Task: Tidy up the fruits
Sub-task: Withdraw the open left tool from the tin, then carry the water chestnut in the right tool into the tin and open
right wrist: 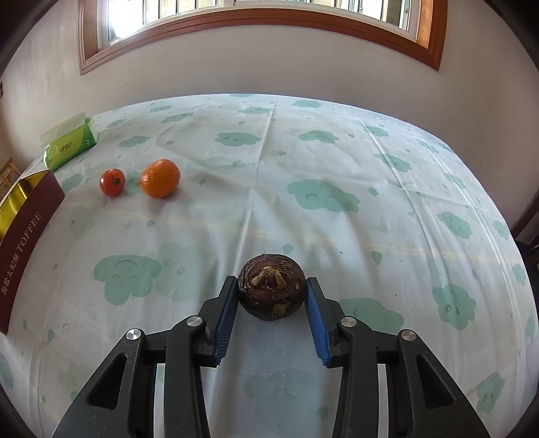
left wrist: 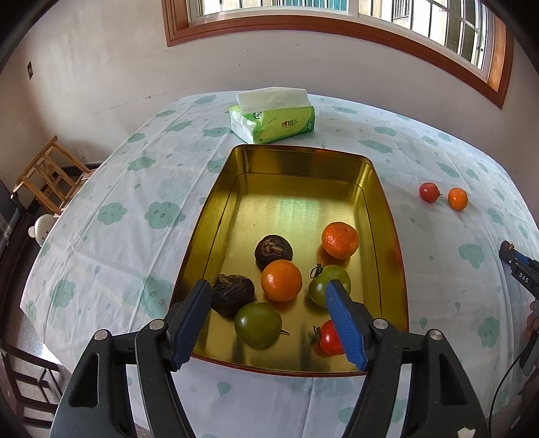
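Currently, status by item:
left gripper (left wrist: pixel 267 294): jaws spread, nothing between the pads; hovering over the near end of the tin; pads clear of every fruit
right gripper (right wrist: pixel 271 294): pinching a dark brown water chestnut (right wrist: pixel 271 286) between both blue pads; off to the right of the tin, over bare tablecloth (right wrist: pixel 337 236); its tip also shows at the right edge of the left wrist view
tin (left wrist: pixel 392 242): gold inside, dark red outside with "TOFFEE" on the side wall; open, flat on the tablecloth
inside tin, near half: two brown chestnuts (left wrist: pixel 273 251), one nearer the middle, one by the left wall; two oranges (left wrist: pixel 281 281), one central, one nearer the right wall; two green tomatoes (left wrist: pixel 257 325), one near-centre, one partly behind the left gripper's right finger; one red tomato (left wrist: pixel 328 338) at the near right, also partly hidden by that finger
inside tin, far half: bare metal
outside tin, right side: small red tomato (right wrist: pixel 112 182) and an orange (right wrist: pixel 160 178) just beside each other on the cloth; well apart from the tin wall
tissue pack (left wrist: pixel 273 116): green, just beyond the tin's far end
beyond tin: white wall and wood-framed window (left wrist: pixel 337 20); wooden chair (left wrist: pixel 47 175) off the table's left edge
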